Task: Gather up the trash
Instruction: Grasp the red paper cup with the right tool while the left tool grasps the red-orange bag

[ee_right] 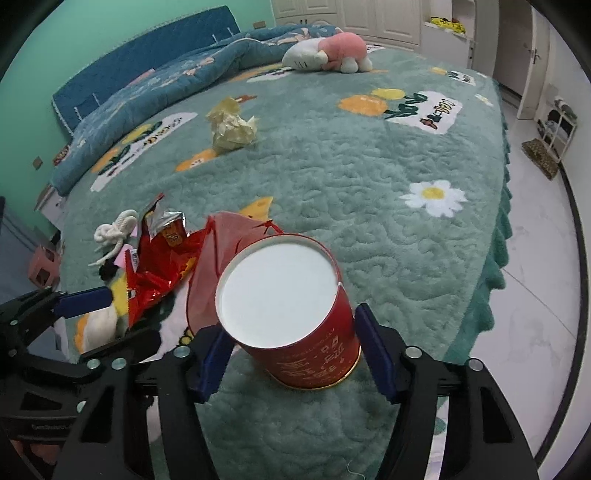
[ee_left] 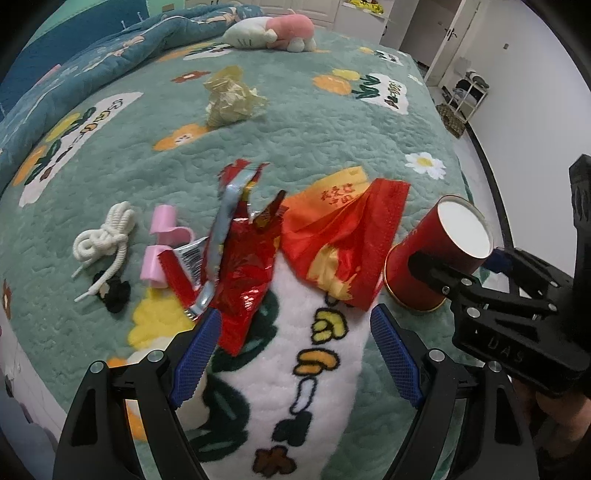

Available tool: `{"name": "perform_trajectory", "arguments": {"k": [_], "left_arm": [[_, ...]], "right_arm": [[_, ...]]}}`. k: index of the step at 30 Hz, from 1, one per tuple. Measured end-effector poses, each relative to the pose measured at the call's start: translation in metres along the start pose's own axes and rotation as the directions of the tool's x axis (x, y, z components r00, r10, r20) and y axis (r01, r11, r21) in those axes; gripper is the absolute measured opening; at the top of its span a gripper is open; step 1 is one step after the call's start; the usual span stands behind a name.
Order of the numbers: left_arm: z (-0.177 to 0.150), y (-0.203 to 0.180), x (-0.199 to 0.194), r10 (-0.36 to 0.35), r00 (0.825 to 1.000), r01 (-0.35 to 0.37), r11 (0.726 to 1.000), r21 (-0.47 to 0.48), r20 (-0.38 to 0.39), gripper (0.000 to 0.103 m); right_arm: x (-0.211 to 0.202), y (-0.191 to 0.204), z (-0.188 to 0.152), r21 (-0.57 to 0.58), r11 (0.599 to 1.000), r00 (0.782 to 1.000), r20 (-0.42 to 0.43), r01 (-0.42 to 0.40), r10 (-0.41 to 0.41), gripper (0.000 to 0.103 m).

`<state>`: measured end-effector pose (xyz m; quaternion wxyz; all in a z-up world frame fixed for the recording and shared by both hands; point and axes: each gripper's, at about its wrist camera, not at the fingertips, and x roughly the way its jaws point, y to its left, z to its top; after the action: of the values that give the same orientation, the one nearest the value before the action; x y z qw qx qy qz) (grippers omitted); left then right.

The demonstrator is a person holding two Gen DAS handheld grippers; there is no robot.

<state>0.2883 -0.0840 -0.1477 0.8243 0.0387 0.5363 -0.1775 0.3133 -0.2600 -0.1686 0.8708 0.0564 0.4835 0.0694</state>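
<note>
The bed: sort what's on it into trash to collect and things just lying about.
Trash to collect:
red paper cup
red snack wrapper
red-and-orange plastic bag
crumpled yellowish wrapper

Just lying about:
white cord
pink clip
black hair tie
plush toy
blue quilt

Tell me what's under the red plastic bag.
Its edge lies on the white patch of the blanket, beside the red cup. Anything beneath the red plastic bag is hidden.
</note>
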Motion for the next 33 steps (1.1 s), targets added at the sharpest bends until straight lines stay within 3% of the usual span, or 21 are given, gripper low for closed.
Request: {"name": "perform_trajectory", "arguments": {"k": [2, 9, 16, 17, 18, 20, 22, 25, 33], "left_arm": [[0.003, -0.005, 0.001, -0.015, 1.0, 0.015, 1.0, 0.005, -0.001, 0.082], [0.021, -0.028, 0.012, -0.04, 0.999, 0.039, 0.998, 0.038, 0.006, 0.082], [0.035, -0.033, 0.054, -0.043, 0.998, 0.044, 0.999, 0.023, -0.047, 0.082], [0.036, -0.032, 0.057, -0.041, 0.998, 0.042, 0.999, 0.02, -0.05, 0.079], [0.037, -0.031, 0.061, -0.052, 0.997, 0.053, 0.998, 0.018, -0.054, 0.067], [0.038, -0.028, 0.069, -0.038, 0.997, 0.039, 0.999, 0.013, -0.069, 0.052], [0.038, -0.026, 0.068, -0.014, 0.998, 0.016, 0.999, 0.032, -0.055, 0.026], [0.038, -0.022, 0.064, -0.025, 0.998, 0.026, 0.999, 0.029, -0.049, 0.009], [0.027, -0.033, 0.038, -0.062, 0.998, 0.063, 0.997, 0.049, -0.019, 0.007]], "right_arm": [[-0.005, -0.004, -0.001, 0.012, 1.0, 1.0, 0.013, -0.014, 0.013, 0.055], [-0.036, -0.031, 0.0, 0.073, 0.997, 0.998, 0.065, -0.005, 0.0, 0.055], [-0.051, -0.043, -0.001, 0.088, 0.996, 0.995, 0.101, 0.004, -0.013, 0.055], [-0.051, -0.044, -0.001, 0.093, 0.996, 0.995, 0.103, 0.0, -0.01, 0.056], [-0.051, -0.046, -0.001, 0.095, 0.995, 0.995, 0.101, -0.004, -0.005, 0.056], [-0.049, -0.048, -0.002, 0.102, 0.995, 0.995, 0.1, -0.006, -0.004, 0.056], [-0.048, -0.05, -0.003, 0.11, 0.994, 0.995, 0.096, -0.015, 0.004, 0.056], [-0.046, -0.051, -0.004, 0.116, 0.993, 0.995, 0.096, -0.02, 0.009, 0.056], [-0.055, -0.046, -0.007, 0.107, 0.994, 0.993, 0.115, -0.035, 0.022, 0.056]]}}
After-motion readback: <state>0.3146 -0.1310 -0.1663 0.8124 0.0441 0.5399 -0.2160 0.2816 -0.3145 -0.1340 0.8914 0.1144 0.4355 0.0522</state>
